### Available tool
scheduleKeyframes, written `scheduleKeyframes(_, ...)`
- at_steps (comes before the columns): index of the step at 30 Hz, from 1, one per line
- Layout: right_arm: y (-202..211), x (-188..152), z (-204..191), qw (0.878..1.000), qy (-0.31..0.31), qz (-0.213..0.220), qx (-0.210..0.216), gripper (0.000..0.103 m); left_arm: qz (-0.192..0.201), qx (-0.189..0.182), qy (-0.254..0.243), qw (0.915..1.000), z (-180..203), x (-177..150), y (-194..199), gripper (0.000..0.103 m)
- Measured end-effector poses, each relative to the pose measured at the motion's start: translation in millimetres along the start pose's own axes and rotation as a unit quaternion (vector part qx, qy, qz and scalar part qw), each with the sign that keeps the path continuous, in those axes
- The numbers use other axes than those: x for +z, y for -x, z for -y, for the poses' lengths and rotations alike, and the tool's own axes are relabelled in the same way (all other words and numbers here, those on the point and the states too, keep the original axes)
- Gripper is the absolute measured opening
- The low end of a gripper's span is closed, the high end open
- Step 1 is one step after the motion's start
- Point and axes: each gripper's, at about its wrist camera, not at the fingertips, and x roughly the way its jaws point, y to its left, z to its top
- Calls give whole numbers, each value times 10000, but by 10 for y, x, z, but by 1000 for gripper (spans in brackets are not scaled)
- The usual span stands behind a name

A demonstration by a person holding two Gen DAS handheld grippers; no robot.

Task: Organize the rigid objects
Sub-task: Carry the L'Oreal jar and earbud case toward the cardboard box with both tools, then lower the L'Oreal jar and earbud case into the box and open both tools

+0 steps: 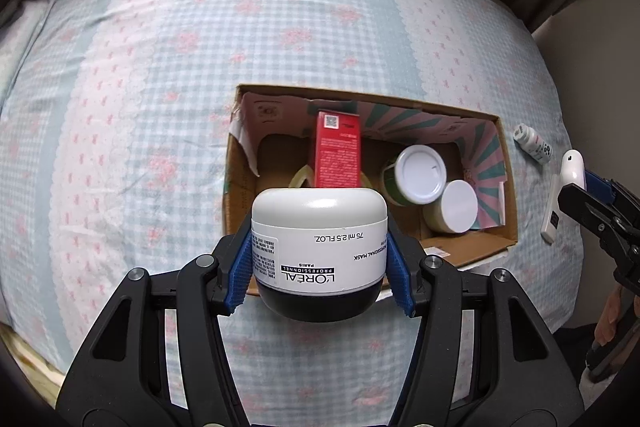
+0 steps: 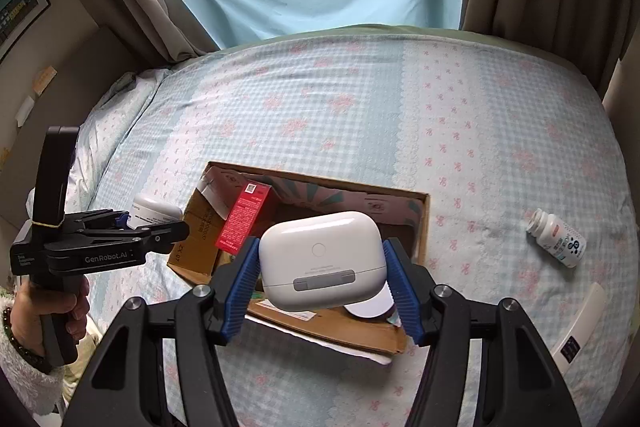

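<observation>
The bed (image 1: 160,87) has a checked cover and fills most of both views. On it sits an open cardboard box (image 1: 508,211), with its long side running left to right in the pictures. Inside the box stand a red carton (image 1: 336,155) and two round tubs with white lids (image 1: 424,173), close together on the right side.

The left gripper (image 1: 320,259) is pinching a white jar (image 1: 320,247) with a dark bottom. The jar hangs just above the near edge of the box, so the box lies ahead of it and below it. The right gripper (image 2: 322,267) is pinching a white earbud case (image 2: 322,259). In its own view the case hangs right over the open box.

I think both things are meant to go into the box. The case looks nearer to the open space, so the right hand likely has the shorter way down. The free floor of the box seems to be on the left side, beside the red carton.

The left view shows the inside of the box well. The right view hides most of it behind the case, but it shows the person's hand (image 2: 60,303) holding the left gripper beside the box. A small pill bottle (image 2: 560,237) and a flat white stick (image 2: 580,323) lie on the bed, well apart from the box, on its right.
</observation>
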Motion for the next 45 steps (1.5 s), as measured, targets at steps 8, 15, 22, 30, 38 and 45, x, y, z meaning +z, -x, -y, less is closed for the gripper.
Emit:
scheduleKeyframes(8,-513,-119,-193,9964,-681,-482,141,57,-409,-98,-334,9986,-163,-36,-432,53)
scheduleKeyframes(15,-913,-205,-145,9895,-1082,-954,83,57,-763,-32,-1072,9913,-59,-79,-707,53)
scheduleKeyframes(22,-1251,-272,-170,9838,-1105,-1413,-18,57,-846,39,-1630,9830,3,-82,-872,53)
scheduleKeyframes(30,-1454,-323,-161,9806,-1085,-1632,47,57,-666,22,-1907,9794,60,-163,-932,53)
scheduleKeyframes(38,-1415,-351,48,9699,-1784,-1619,349,94,-360,-317,-2241,9734,164,-246,-564,103)
scheduleKeyframes(45,-1193,-360,74,9745,-1790,-1343,176,103,-312,-181,-1864,9818,-35,-316,-452,103)
